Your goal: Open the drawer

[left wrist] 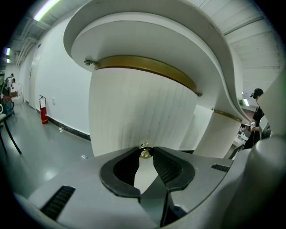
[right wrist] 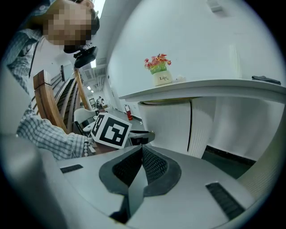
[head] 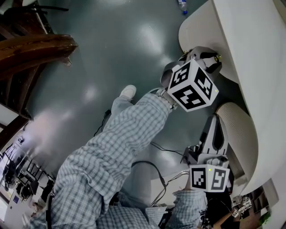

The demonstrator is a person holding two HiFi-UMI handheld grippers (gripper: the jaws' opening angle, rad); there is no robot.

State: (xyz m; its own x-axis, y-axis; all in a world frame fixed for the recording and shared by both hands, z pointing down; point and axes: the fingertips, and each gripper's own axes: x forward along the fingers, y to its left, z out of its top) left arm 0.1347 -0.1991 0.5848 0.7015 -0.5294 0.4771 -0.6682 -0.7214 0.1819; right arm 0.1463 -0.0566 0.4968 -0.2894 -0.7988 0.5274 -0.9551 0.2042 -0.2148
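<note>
A curved white ribbed drawer front [left wrist: 134, 112] stands under a brass band [left wrist: 147, 67] and a rounded white counter top [head: 250, 40]. Its small brass knob [left wrist: 145, 154] sits between the tips of my left gripper [left wrist: 145, 151], which is shut on it. In the head view the left gripper [head: 210, 58] reaches to the counter, with the knob [head: 217, 57] at its tip. My right gripper [right wrist: 142, 147] is shut with nothing in it and hangs away from the cabinet; in the head view it [head: 216, 123] points along a second ribbed white column [head: 239, 129].
A small pot of flowers [right wrist: 160, 71] stands on the counter. A water bottle [head: 182, 6] lies on the grey floor, cables [head: 156, 170] run by the person's legs, and dark wooden furniture [head: 31, 49] is at the left. A red fire extinguisher [left wrist: 44, 112] stands by the far wall.
</note>
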